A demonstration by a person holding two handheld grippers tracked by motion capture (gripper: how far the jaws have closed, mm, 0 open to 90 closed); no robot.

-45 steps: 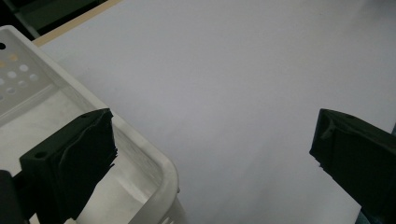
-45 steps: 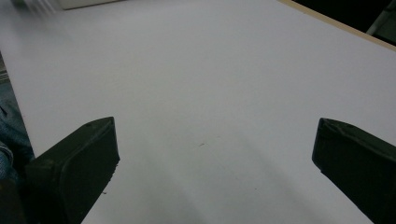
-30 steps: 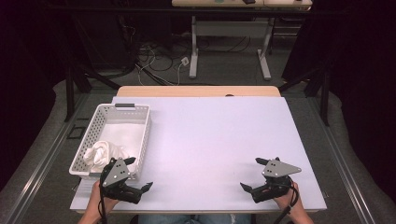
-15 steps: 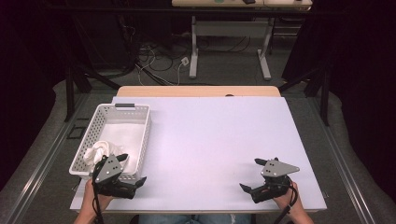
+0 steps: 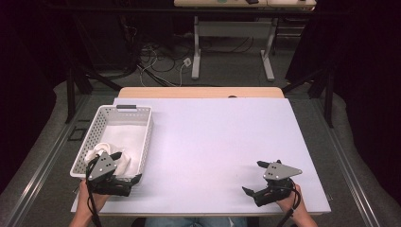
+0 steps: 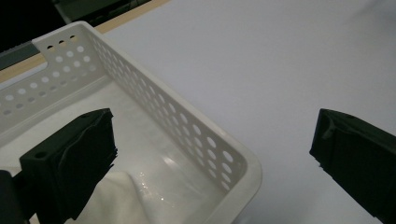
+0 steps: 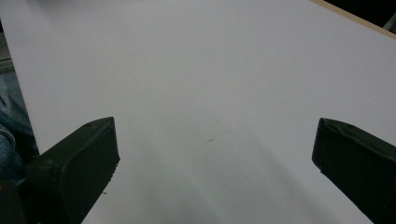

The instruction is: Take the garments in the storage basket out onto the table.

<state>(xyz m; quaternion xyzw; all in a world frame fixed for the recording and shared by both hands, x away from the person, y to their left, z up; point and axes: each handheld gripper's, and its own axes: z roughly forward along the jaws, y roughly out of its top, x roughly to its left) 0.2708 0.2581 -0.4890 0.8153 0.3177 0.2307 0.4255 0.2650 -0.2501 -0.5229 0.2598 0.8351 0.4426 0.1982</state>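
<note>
Your left tool (image 5: 126, 166) hangs spread over the near corner of the basket (image 5: 144, 137), above the white cloth (image 5: 124, 163). Your right tool (image 5: 252, 178) rests spread on the bench (image 5: 213, 142).

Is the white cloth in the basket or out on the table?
In: the white cloth lies bunched at the basket's near end.

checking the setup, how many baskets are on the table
1: a white basket at the table's left side, with a white cloth inside near the left gripper. None seems hidden.
</note>
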